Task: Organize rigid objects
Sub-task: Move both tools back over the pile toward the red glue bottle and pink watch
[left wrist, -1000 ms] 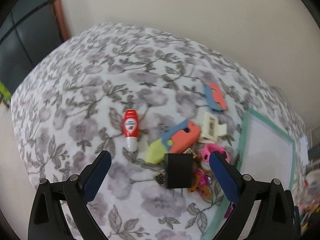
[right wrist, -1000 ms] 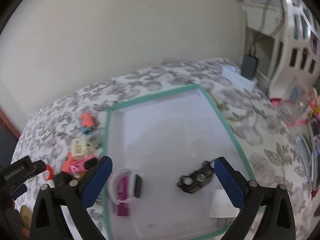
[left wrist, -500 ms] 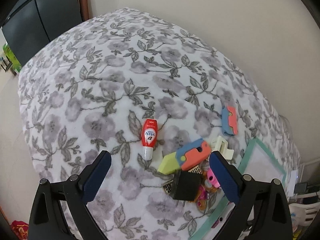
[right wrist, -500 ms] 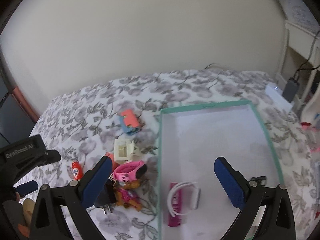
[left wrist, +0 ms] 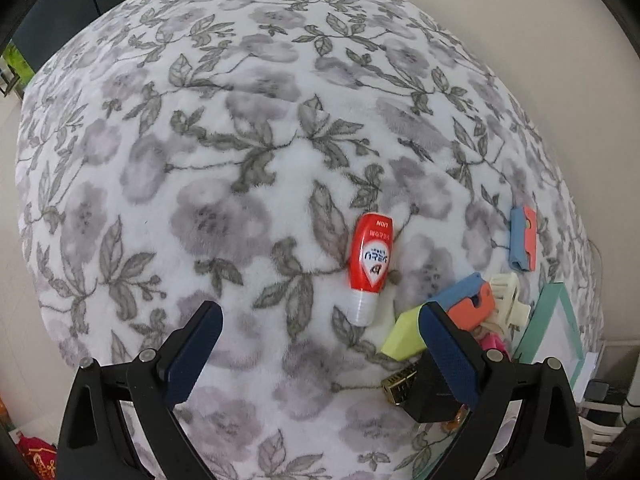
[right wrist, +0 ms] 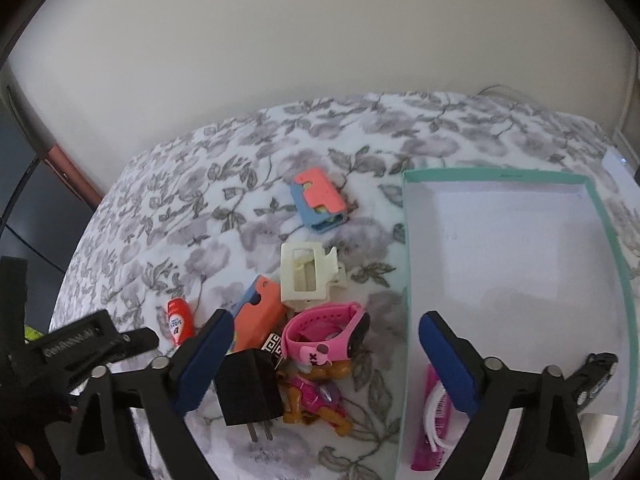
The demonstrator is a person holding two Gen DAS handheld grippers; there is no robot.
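Our right gripper [right wrist: 326,354], jaws closing on nothing, hangs over the pink watch [right wrist: 326,334] beside the box [right wrist: 406,280], and our left gripper [left wrist: 320,338] is open.

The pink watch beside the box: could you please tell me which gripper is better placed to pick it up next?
Probably right: the right gripper hovers over the pink watch, fingers closing, nothing clamped; the open left gripper faces bare blanket.

Both tongs are black, angular frames with triangular cut-outs and silver screw heads along the arms. The left tongs [left wrist: 320,344] and right tongs [right wrist: 326,352] carry dark blue textured pads [left wrist: 450,354] inside each finger. Raised lettering marks the left tongs' black body where it shows left of the right tongs.
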